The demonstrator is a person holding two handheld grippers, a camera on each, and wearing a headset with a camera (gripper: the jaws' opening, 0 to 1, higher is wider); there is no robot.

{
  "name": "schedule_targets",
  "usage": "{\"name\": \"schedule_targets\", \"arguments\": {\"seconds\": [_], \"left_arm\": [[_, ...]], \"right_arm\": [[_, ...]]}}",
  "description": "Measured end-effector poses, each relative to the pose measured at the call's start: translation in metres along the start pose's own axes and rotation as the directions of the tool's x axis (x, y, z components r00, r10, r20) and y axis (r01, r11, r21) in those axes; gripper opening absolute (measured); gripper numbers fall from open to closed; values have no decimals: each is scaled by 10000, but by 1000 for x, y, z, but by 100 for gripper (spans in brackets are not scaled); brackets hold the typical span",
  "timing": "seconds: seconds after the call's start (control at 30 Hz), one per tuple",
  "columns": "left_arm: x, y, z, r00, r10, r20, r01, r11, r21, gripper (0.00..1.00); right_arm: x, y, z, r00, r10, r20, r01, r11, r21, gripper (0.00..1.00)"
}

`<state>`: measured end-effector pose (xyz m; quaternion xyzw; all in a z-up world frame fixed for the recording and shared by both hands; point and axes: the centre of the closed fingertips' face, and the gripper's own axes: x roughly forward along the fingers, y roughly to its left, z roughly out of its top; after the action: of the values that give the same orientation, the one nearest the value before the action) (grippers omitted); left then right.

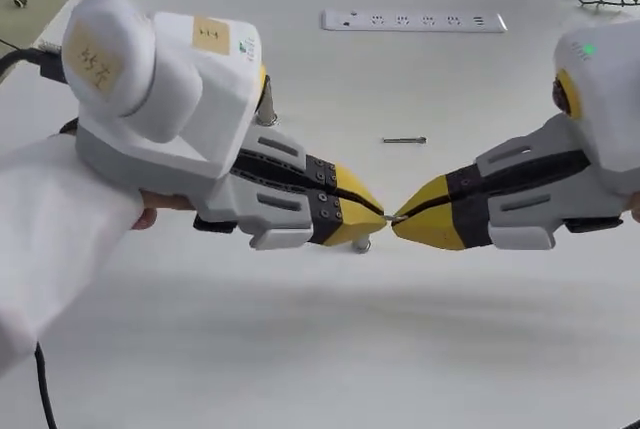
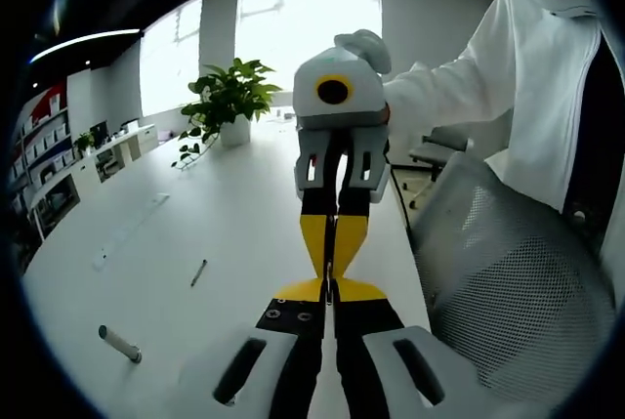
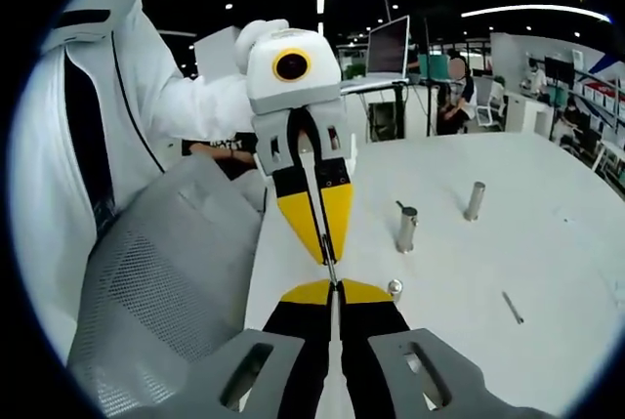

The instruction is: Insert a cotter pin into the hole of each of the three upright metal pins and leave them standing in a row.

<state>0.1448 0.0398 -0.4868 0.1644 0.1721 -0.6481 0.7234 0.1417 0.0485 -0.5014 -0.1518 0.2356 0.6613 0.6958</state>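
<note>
Meeting tip to tip, left gripper and right gripper both pinch cotter pin, mostly hidden between jaws.

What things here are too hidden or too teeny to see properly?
- Head view: one upright pin is mostly hidden behind the left gripper.
- Right gripper view: the thin piece pinched between the tips of both grippers, above the right gripper, is too small to call a cotter pin.
- Right gripper view: the holes in the standing pins are too small to see.
</note>
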Motion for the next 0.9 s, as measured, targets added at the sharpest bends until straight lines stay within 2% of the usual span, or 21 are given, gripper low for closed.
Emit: {"name": "schedule_targets", "arguments": {"seconds": [0.03,0.07,0.1,0.17,0.23,0.33,0.4,0.47,0.57,0.67,0.77,0.9], "left_arm": [[0,4,1,9999,139,80,-143,9987,490,2],[0,7,-1,9997,261,-10,-259,9977,633,7],[1,8,-6,9993,292,-220,-284,9990,333,13],[2,13,-12,9977,460,-494,-436,9979,489,29],[4,20,-20,9939,693,-863,-637,9957,669,35],[7,33,-31,9869,966,-1293,-870,9932,778,32],[8,41,-41,9755,1149,-1875,-921,9877,1260,32],[12,40,-45,9720,981,-2134,-689,9877,1402,32],[17,39,-47,9700,778,-2305,-412,9864,1594,29],[21,42,-52,9609,666,-2689,-133,9806,1954,28],[25,43,-55,9537,521,-2962,160,9747,2227,28],[26,44,-55,9528,264,-3026,428,9746,2200,24]], "right_arm": [[-1,-1,0,9999,-92,39,92,10000,15,0],[-2,-4,0,9995,-311,77,311,9995,68,0],[-3,-7,-1,9987,-491,95,490,9987,139,0],[-5,-14,-5,9959,-898,62,895,9952,396,0],[-7,-22,-13,9903,-1386,-87,1389,9881,657,0],[-7,-30,-28,9795,-1959,-465,1996,9754,941,0],[-5,-32,-39,9716,-2220,-820,2310,9649,1250,0],[-1,-33,-47,9663,-2346,-1060,2462,9625,1137,0],[3,-33,-52,9624,-2444,-1185,2595,9562,1352,0],[7,-35,-58,9544,-2603,-1461,2793,9515,1293,0],[11,-37,-59,9541,-2645,-1405,2847,9465,1520,0],[14,-38,-59,9520,-2710,-1421,2922,9429,1598,0]]}}
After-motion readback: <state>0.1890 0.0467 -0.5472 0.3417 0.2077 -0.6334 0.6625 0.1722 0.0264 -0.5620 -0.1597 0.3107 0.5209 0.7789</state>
